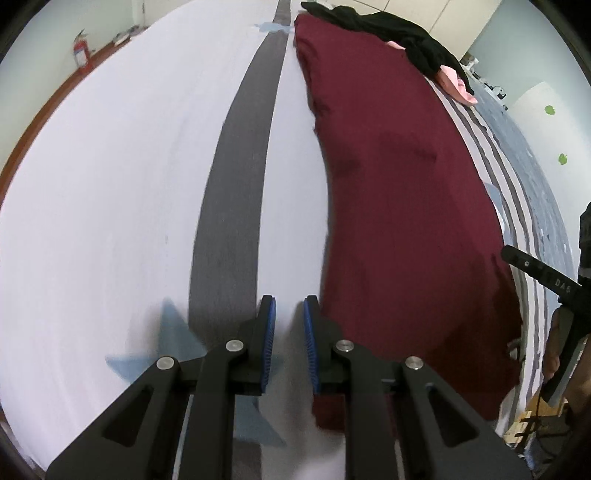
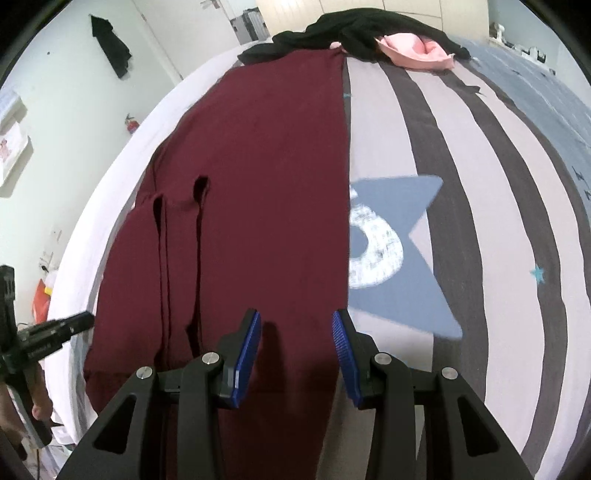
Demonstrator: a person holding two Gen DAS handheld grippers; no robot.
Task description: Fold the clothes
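A dark maroon garment (image 1: pixel 399 206) lies lengthwise on the bed, folded into a long strip; it also shows in the right wrist view (image 2: pixel 258 206), with thin straps near its left side. My left gripper (image 1: pixel 289 306) is open and empty, hovering over the white sheet just left of the garment's near edge. My right gripper (image 2: pixel 296 321) is open and empty, above the garment's near right edge. The right gripper shows at the right edge of the left wrist view (image 1: pixel 535 273), and the left gripper at the left edge of the right wrist view (image 2: pixel 55 328).
A black garment (image 2: pixel 354 29) and a pink garment (image 2: pixel 417 51) are piled at the far end of the bed. The bedcover has grey and white stripes (image 2: pixel 461 184) and a blue star (image 2: pixel 391 251). A red fire extinguisher (image 1: pixel 81 51) stands by the wall.
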